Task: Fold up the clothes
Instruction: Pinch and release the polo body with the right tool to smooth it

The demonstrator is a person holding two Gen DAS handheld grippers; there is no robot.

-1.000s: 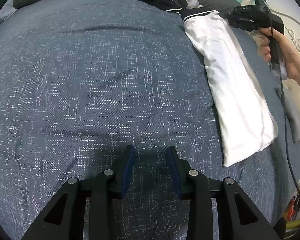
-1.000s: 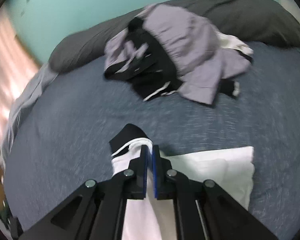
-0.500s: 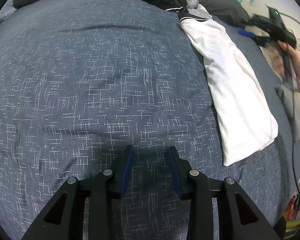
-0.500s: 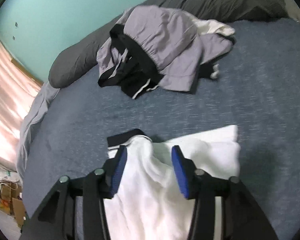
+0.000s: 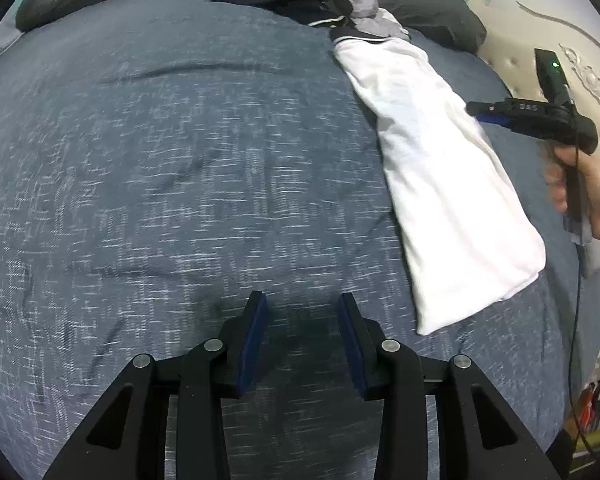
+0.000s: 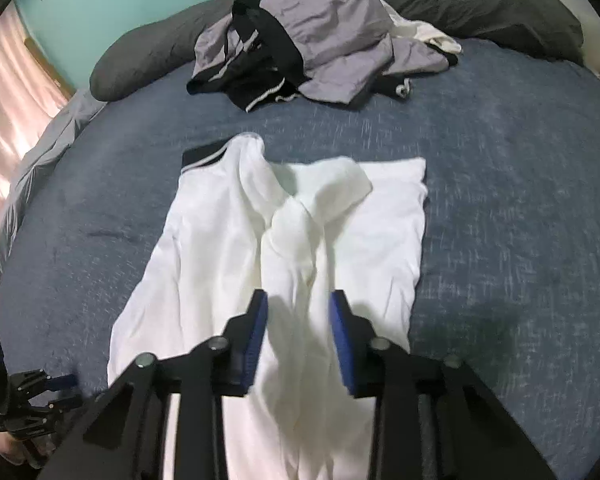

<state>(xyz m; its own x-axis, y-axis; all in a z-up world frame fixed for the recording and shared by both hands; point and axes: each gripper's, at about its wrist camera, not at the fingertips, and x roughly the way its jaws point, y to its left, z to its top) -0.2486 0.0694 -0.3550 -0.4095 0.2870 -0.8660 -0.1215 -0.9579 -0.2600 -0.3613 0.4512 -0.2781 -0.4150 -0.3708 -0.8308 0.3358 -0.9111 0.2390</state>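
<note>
Since letting go of the collar, our right gripper [image 6: 298,334] drew nearward, jaws narrowing, parted and empty, over the long folded white cotton shirt [image 6: 236,240] running far-to-near beneath it.

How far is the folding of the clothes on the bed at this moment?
Partly done: the white garment lies folded lengthwise on the blue bedspread. In hand: the right hand-held gripper, jaws just closing, hangs open over a raised ridge of it; the left hand-held gripper is open and empty. Left: the grey and black pile by the pillows is unfolded.
</note>
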